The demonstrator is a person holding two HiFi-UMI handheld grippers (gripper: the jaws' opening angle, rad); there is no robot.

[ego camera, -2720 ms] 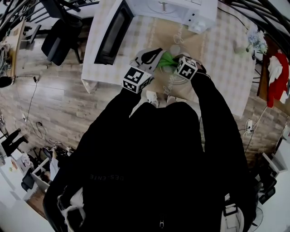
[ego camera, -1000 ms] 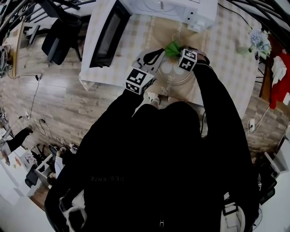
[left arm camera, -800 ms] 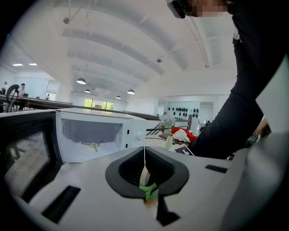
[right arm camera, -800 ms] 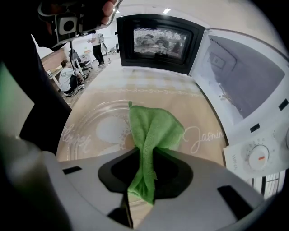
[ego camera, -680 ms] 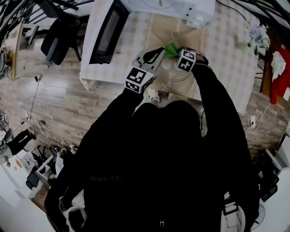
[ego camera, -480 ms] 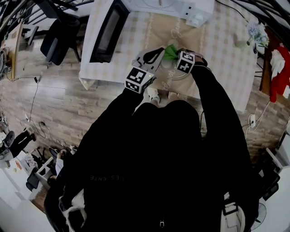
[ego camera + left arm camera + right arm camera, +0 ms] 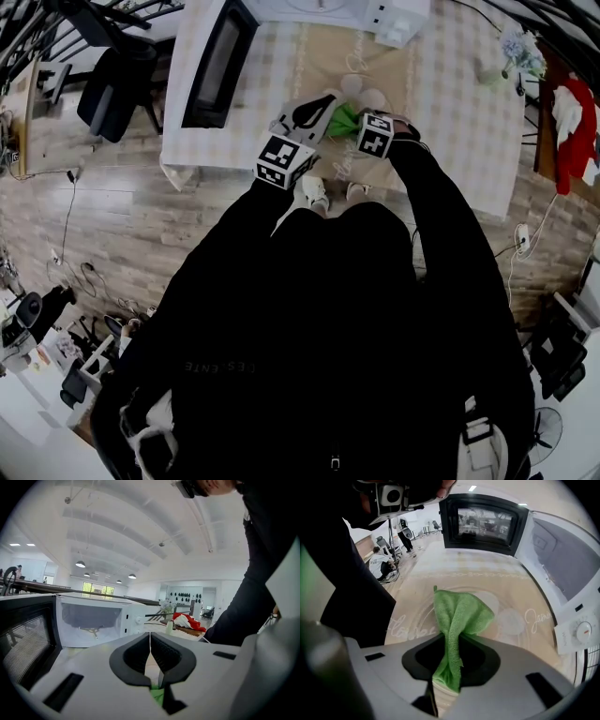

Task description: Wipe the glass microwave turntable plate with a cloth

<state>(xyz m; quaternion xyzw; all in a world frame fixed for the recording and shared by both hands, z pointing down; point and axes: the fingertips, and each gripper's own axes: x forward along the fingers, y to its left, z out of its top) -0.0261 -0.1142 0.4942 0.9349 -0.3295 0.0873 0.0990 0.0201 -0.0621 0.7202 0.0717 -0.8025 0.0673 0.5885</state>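
Note:
The glass turntable plate (image 7: 366,94) lies on a beige runner in front of the microwave, and the runner's script shows through it (image 7: 412,620). My right gripper (image 7: 354,120) (image 7: 451,653) is shut on a green cloth (image 7: 459,613), which drapes forward onto the plate. In the head view the cloth (image 7: 342,119) sits between the two grippers. My left gripper (image 7: 328,103) (image 7: 150,639) is just left of the cloth. Its jaws are shut with only a thin pale line between the pads, and nothing shows held there.
A white microwave (image 7: 328,7) stands at the back with its black door (image 7: 214,61) swung open to the left. A small vase of flowers (image 7: 511,47) is at the table's far right. The near table edge (image 7: 234,161) runs close to my arms.
The right gripper carried the cloth out to the far side of the plate and has drawn it back toward me. The left gripper has hardly moved.

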